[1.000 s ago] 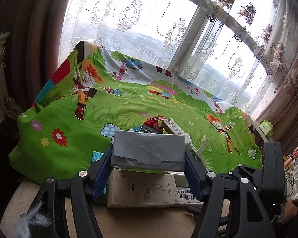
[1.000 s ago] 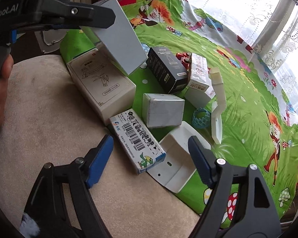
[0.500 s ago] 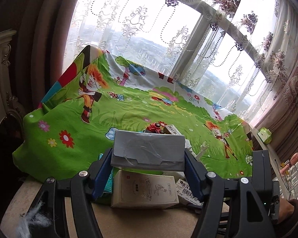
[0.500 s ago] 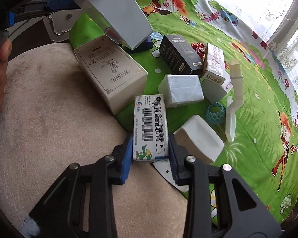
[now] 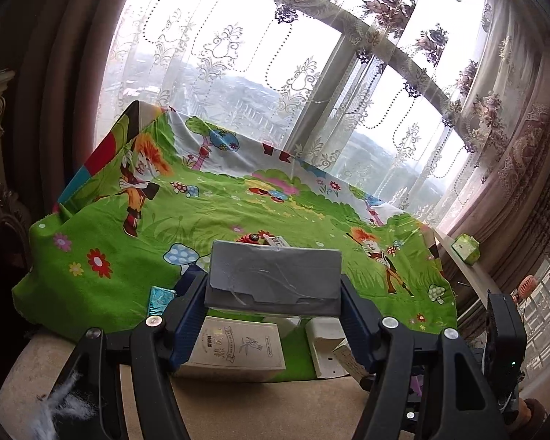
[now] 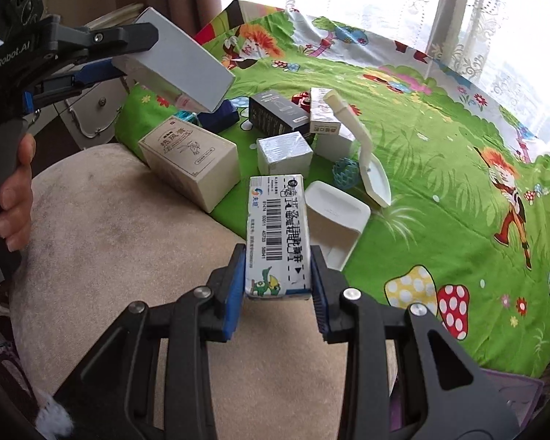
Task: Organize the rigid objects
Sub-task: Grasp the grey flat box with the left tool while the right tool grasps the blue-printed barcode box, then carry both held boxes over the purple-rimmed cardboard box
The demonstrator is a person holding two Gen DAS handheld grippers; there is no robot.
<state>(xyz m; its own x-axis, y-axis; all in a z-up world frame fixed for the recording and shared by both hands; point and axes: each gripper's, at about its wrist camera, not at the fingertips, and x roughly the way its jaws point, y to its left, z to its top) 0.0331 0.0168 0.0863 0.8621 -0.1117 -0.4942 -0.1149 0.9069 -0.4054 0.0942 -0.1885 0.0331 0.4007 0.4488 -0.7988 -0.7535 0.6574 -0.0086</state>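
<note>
The left gripper [image 5: 273,293] is up in the air, squeezing a grey box [image 5: 274,278] above the green cartoon cloth [image 6: 440,168]. The right gripper [image 6: 278,286] squeezes a white barcode box [image 6: 277,234], lifted and pointing at the other boxes near the cream box [image 6: 190,161].

We see bright daylight through the lace curtains [image 5: 311,84] ahead of both grippers, blown out to white glare in the right wrist view. Near us the frames darken; fisheye bending curves every edge, though focus stays sharp.
</note>
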